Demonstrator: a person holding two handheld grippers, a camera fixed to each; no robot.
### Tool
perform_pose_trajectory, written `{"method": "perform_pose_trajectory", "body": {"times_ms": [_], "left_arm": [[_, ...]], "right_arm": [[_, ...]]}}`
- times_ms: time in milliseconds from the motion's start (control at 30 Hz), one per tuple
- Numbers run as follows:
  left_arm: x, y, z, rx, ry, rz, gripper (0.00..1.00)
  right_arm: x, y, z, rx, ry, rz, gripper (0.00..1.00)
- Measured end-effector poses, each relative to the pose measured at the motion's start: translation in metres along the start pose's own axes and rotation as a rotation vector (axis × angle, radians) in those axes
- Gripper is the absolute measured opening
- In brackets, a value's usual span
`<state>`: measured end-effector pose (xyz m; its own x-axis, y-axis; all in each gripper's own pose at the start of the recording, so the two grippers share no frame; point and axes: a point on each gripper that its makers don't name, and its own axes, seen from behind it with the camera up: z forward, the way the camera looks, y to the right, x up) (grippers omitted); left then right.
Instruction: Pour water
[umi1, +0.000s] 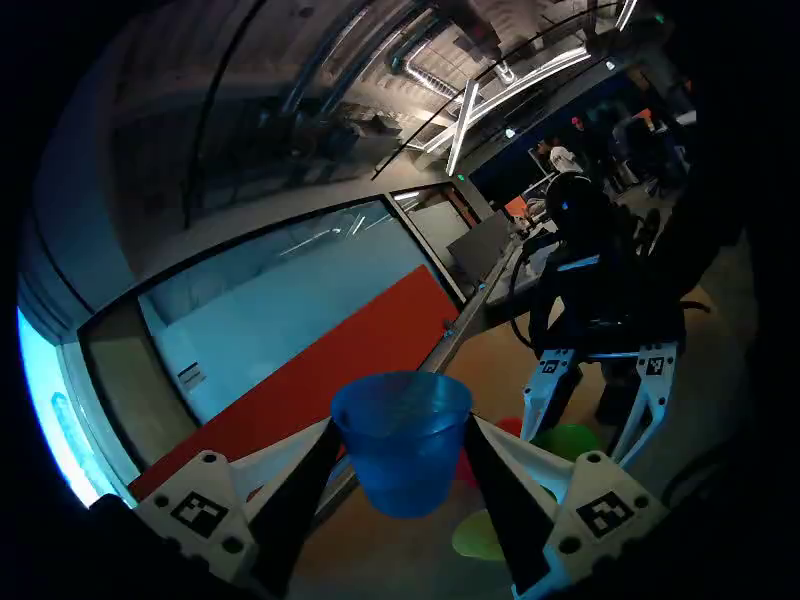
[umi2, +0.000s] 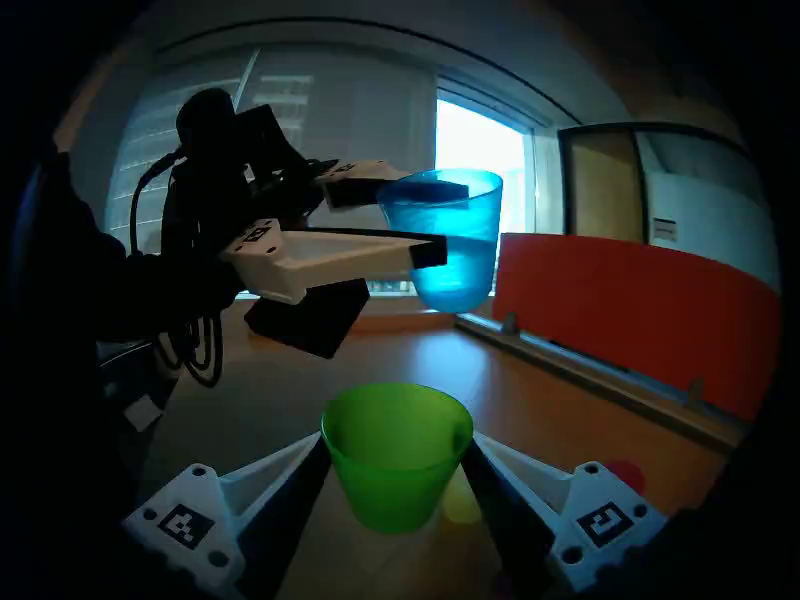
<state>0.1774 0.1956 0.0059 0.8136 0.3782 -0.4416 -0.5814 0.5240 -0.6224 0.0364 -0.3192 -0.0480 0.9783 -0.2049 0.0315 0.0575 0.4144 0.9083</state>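
Note:
My left gripper (umi1: 402, 430) is shut on a translucent blue cup (umi1: 402, 445), held up in the air. In the right gripper view that blue cup (umi2: 445, 240) hangs upright and high with water in its lower half, the left gripper (umi2: 447, 220) clamped on its sides. My right gripper (umi2: 397, 440) is shut on a green cup (umi2: 397, 460), upright, below the blue cup and nearer to the camera. The left gripper view shows the right gripper (umi1: 578, 445) farther off with the green cup (umi1: 570, 440) between its fingers.
A wooden table (umi2: 560, 400) lies below both cups. On it are a red disc (umi2: 625, 475) and a yellow disc (umi2: 462, 505). A red partition (umi2: 640, 300) runs along the table's far side. A black block (umi2: 310, 320) stands behind the left gripper. A person's dark sleeve (umi2: 100, 290) is at the left.

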Motion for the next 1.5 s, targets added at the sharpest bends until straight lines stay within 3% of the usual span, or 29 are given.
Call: {"method": "perform_pose_trajectory", "body": {"times_ms": [1500], "left_arm": [[0.01, 0.012, -0.014, -0.025, 0.041, 0.114, 0.84]], "right_arm": [[0.005, 0.0, 0.008, 0.014, -0.008, -0.022, 0.9]]}}
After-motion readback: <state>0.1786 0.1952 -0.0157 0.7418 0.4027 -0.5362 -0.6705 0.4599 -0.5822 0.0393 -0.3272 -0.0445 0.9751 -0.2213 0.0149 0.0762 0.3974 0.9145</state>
